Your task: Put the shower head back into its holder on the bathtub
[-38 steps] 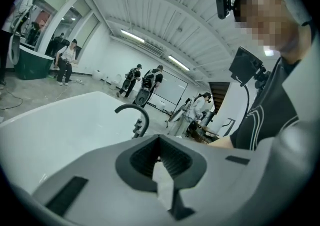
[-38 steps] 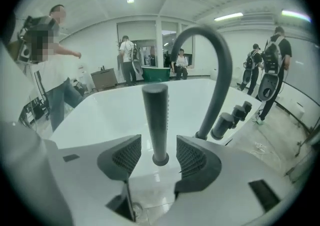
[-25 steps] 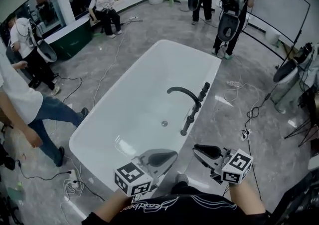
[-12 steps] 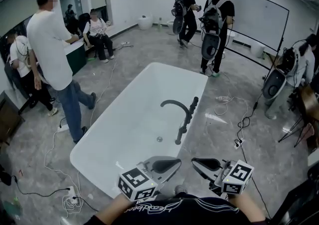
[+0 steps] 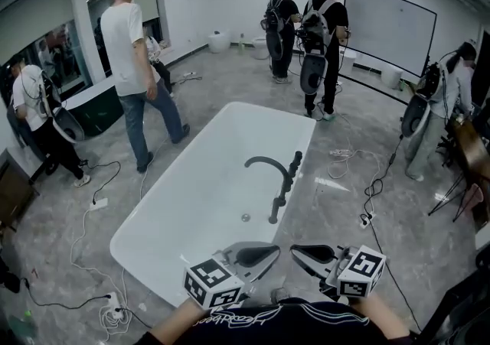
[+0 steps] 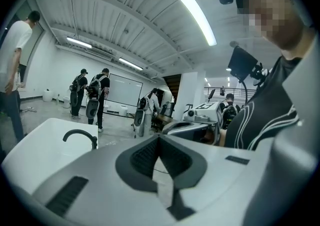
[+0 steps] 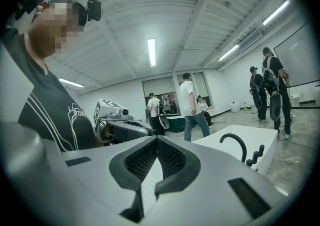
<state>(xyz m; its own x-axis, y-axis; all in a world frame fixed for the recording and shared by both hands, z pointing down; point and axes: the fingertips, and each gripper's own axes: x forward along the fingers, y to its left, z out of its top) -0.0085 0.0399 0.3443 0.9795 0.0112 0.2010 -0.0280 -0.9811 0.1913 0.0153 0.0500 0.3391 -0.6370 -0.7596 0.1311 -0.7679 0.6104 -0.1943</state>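
The white bathtub lies ahead of me on the grey floor. On its right rim stands a black arched spout with black fittings beside it. These are too small to pick out the shower head or its holder. My left gripper and right gripper hover near my chest, short of the tub's near end, tips facing each other. Both are shut and hold nothing. The left gripper view shows the shut jaws and the spout. The right gripper view shows its shut jaws and the spout.
Several people stand around the room; one in a white shirt walks past the tub's far left. Cables and a power strip lie on the floor left of the tub, more cables on the right. A whiteboard stands at the back.
My view has tilted up and takes in more of the room. The person in the white shirt has walked from the near left toward the far left. Both grippers stay low by my chest.
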